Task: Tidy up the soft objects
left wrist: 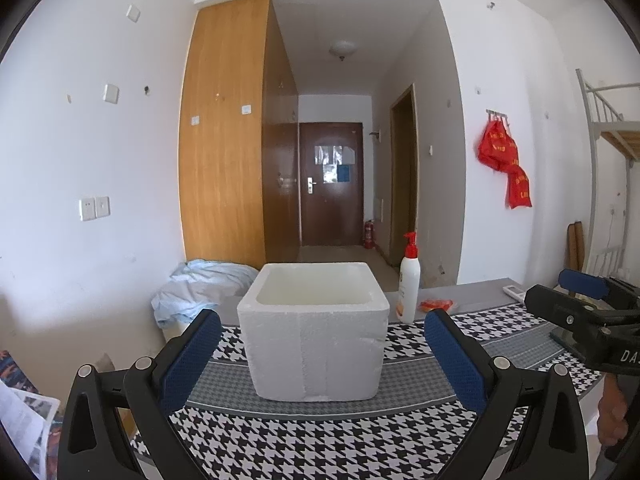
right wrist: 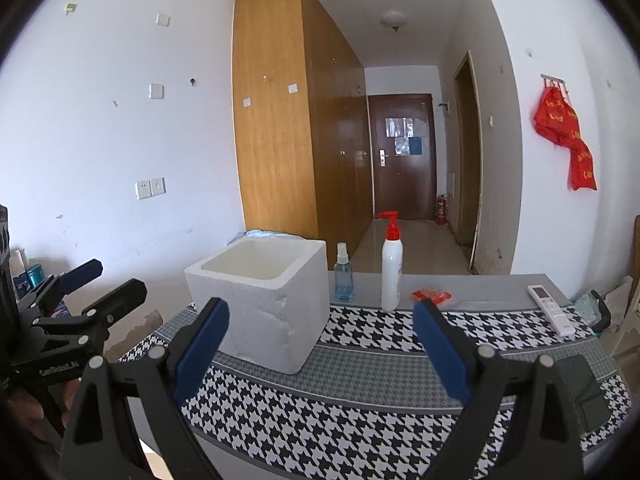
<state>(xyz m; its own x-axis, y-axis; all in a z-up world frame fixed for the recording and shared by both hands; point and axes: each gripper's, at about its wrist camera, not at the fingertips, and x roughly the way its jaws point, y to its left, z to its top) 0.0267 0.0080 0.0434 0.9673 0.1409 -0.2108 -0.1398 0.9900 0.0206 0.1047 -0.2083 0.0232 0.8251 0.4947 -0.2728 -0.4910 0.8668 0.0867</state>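
With both the left gripper (left wrist: 322,354) and right gripper (right wrist: 320,344) spread wide and empty, swing the right gripper toward the crumpled orange packet (right wrist: 432,295) just ahead, then drop it into the foam box (right wrist: 260,300) to its left.

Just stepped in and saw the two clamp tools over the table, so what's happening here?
A person holds a gripper in each hand above a table with a houndstooth cloth. Both the left gripper and the right gripper are open and hold nothing. A white foam box stands on the cloth and looks empty as far as its inside shows. Behind it are a lotion bottle, a spray bottle, a small red packet and a remote. Nothing has been picked up yet.
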